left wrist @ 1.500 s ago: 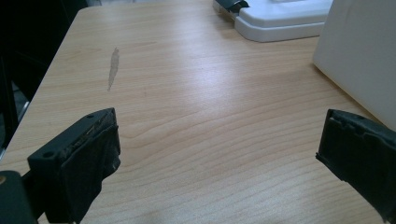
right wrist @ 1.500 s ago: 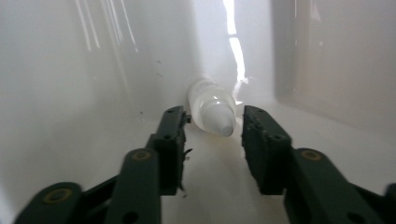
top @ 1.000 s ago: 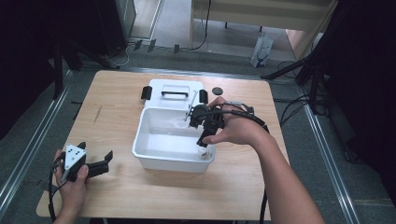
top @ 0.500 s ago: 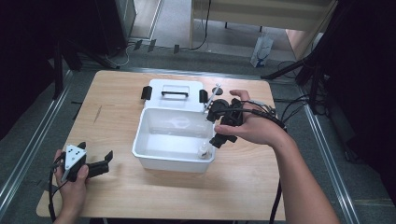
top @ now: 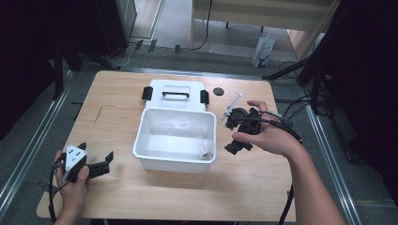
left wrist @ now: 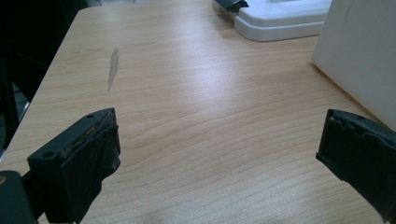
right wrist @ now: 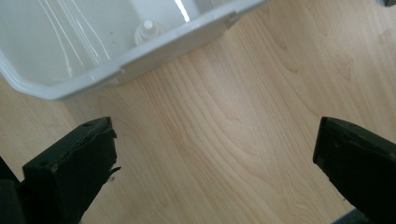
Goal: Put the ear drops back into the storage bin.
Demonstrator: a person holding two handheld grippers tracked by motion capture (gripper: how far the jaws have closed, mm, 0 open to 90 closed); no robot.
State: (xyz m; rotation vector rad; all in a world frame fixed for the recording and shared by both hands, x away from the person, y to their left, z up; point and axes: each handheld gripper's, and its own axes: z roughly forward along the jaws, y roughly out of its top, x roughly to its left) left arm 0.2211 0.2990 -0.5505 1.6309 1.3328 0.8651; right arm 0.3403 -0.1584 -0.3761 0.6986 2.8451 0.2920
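Note:
A white plastic bin (top: 141, 140) stands open in the middle of the wooden table. A small clear bottle with a white cap (top: 204, 150) stands upright inside its near right corner. My right gripper (top: 230, 136) hovers just right of the bin, apart from it. Its jaws have just been opening and now stand wide over bare wood with nothing between them (right wrist: 212, 168). The right gripper view shows the bin's rim (right wrist: 140, 60) and the bottle's cap (right wrist: 148, 25) beyond the jaws. My left gripper (top: 97, 151) rests at the table's front left, open and empty (left wrist: 217, 163).
The bin's white lid (top: 174, 93), with a black handle and two black latches, lies behind the bin. A small black disc (top: 218, 91) and a thin pale stick (top: 233, 104) lie at the back right. Bare table lies left of the bin (left wrist: 359, 51).
My right gripper has drawn out of the bin's near right corner and moved right, with its jaws opened. The small bottle stays in the bin. The left gripper has not moved.

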